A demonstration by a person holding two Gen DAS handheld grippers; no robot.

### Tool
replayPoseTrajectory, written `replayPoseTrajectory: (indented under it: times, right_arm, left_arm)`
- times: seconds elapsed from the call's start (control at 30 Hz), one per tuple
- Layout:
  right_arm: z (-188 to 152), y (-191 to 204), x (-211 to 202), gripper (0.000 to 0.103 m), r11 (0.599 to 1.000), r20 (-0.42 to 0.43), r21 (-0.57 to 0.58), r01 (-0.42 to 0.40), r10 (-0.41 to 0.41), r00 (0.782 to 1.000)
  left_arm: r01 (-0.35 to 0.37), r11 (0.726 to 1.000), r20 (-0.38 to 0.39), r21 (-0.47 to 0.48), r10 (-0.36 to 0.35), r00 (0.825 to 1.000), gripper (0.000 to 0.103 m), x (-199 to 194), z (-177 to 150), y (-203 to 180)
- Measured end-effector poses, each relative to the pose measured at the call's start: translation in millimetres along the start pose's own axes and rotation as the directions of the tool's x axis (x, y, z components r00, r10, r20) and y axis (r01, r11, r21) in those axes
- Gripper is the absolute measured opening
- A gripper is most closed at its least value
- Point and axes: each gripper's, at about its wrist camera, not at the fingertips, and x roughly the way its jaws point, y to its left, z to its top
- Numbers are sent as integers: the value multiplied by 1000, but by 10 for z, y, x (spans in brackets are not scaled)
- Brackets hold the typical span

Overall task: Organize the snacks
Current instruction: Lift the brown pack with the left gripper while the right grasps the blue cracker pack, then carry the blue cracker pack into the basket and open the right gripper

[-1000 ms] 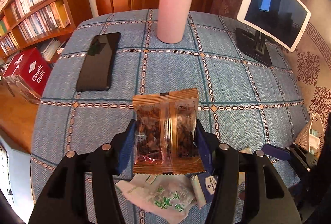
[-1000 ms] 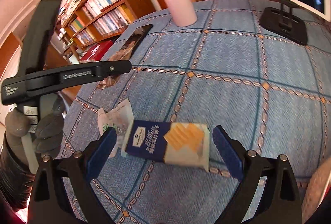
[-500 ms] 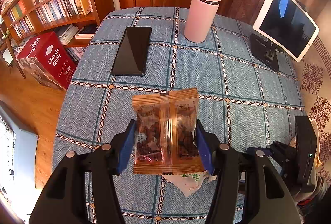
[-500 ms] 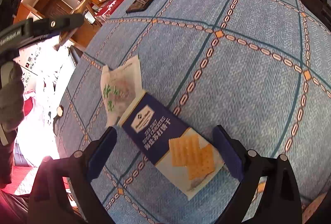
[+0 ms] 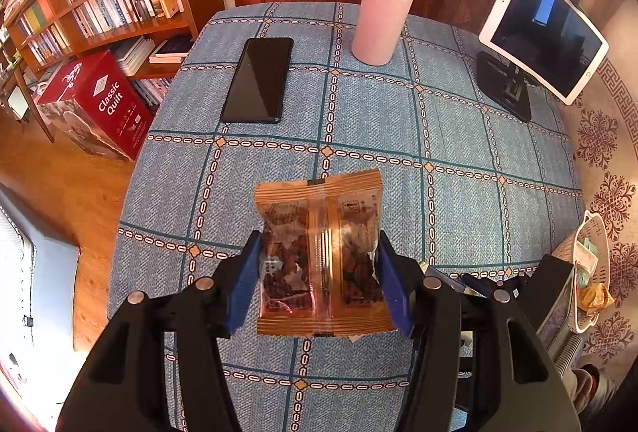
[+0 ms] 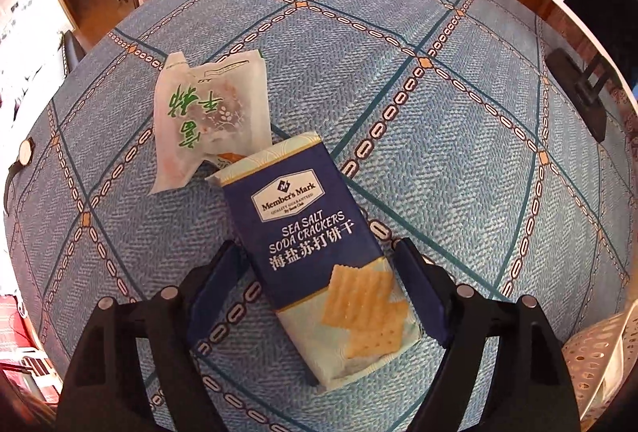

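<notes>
Pinching a clear-fronted orange snack packet point(image 5: 321, 256) by its two side edges, the left tongs point(image 5: 319, 284) hold it upright, lifted clear of the worktop point(image 5: 458, 137). Right tongs point(image 6: 317, 292): jaws have just been closing, now astride the lower half of a blue cracker pack point(image 6: 315, 248) lying flat on the cloth; whether the pads press it I cannot tell. White wrapper point(image 6: 209, 121) with green characters: flat, its lower edge touching the cracker pack's far end. Perforated basket point(image 5: 590, 268): off the worktop's right edge, a few snacks inside. Far side, left to right: black phone point(image 5: 259, 79), pink flask point(image 5: 384, 11), tablet point(image 5: 546, 29) on a black stand.
</notes>
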Motion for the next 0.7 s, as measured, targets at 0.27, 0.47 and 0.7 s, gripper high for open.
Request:
replayPoseTrajectory:
  times: [0.27,0.47,0.7]
  right_arm:
    - [47,23,-54,54,992,-66,125,-26,35,997]
    - [-176,-185,-384,51,958,-50,281,-48,64,997]
    - [-546,-598,-925,50,878,-8,479,0,4,1000]
  left_arm:
    - [26,999,36,21,-26,999,57,-167,186,125]
    - [76,996,27,44,-77,997,57,-124,251,74]
    - [156,980,11,120,-159,987,57,-35,305,-225]
